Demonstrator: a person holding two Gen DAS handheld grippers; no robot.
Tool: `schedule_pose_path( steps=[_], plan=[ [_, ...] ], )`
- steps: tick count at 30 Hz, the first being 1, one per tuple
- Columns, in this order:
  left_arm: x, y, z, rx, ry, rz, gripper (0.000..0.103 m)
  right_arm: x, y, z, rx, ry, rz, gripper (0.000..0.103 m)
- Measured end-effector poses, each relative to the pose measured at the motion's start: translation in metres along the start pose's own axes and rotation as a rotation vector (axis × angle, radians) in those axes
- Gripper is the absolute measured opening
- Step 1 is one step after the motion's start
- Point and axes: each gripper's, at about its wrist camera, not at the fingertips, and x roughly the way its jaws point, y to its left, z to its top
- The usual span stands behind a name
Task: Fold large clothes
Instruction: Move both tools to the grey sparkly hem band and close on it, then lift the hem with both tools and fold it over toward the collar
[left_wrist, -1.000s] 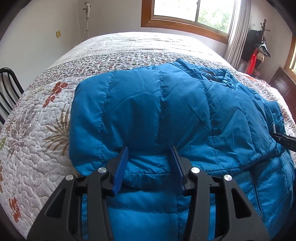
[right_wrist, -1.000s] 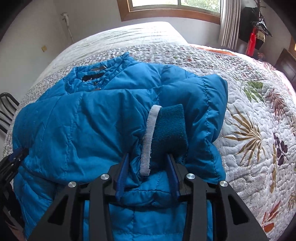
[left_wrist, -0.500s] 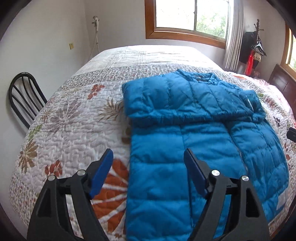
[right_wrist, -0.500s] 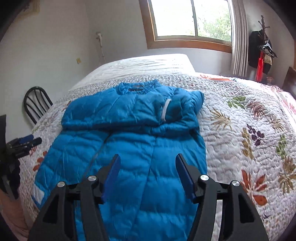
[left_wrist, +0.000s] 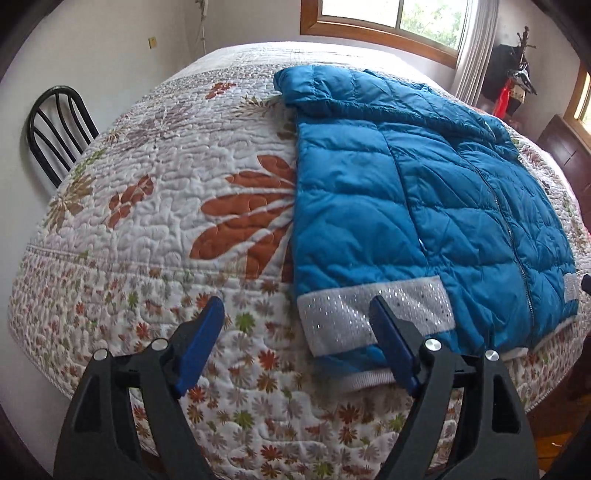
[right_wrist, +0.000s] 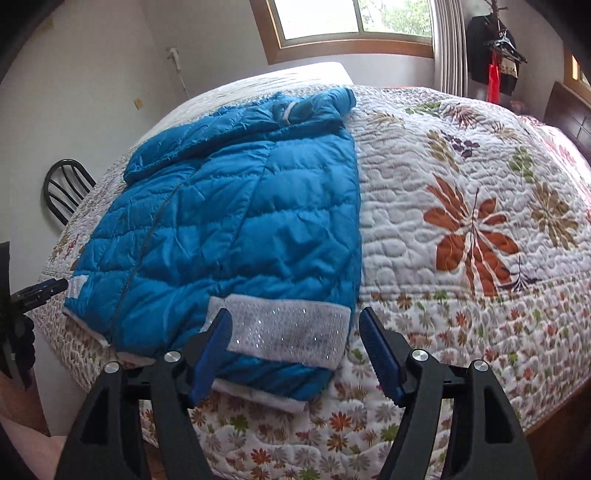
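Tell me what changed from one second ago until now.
Both claws let go of the folded sleeves and drew back to the hem of the jacket. The left claw is open and empty; the right claw is empty, opening further. The jacket stayed on the bed, sleeves folded across.

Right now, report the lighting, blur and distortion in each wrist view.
Left wrist: daylight from the window, sharp, the bed bulges from fisheye bending, dark corners. Right wrist: same soft daylight, window overexposed, blue jacket crisp.
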Motion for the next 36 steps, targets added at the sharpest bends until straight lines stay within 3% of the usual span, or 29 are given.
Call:
schedule_pose_path(
  steps=[10, 12, 14, 18, 20, 22, 29, 36],
  plan=[
    [0.015, -0.007, -0.014, -0.056, 0.046, -0.129, 0.080, 0.020, -0.009, -0.019, 0.065, 0.050, 0.058, 0.073],
    [0.017, -0.008, -0.014, -0.082, 0.063, -0.180, 0.077, 0.018, -0.005, -0.020, 0.053, 0.044, 0.064, 0.067],
    [0.017, -0.010, -0.014, -0.084, 0.068, -0.217, 0.062, 0.019, 0.000, -0.020, 0.035, 0.045, 0.070, 0.064],
    [0.017, -0.015, -0.013, -0.088, 0.070, -0.237, 0.042, 0.021, 0.001, -0.019, 0.037, 0.048, 0.090, 0.039],
    [0.013, -0.014, -0.012, -0.098, 0.050, -0.226, 0.021, 0.017, 0.000, -0.019, 0.044, 0.034, 0.107, 0.027],
    [0.008, -0.010, -0.012, -0.121, 0.034, -0.248, 0.014, 0.010, -0.002, -0.018, 0.057, 0.012, 0.131, 0.017],
    [-0.036, -0.002, -0.024, -0.115, -0.083, -0.324, 0.011, -0.030, -0.014, -0.025, 0.111, -0.066, 0.257, 0.011],
    [-0.073, 0.007, -0.070, -0.065, -0.147, -0.358, 0.011, -0.071, -0.006, -0.073, 0.084, -0.113, 0.284, 0.011]
  ],
)
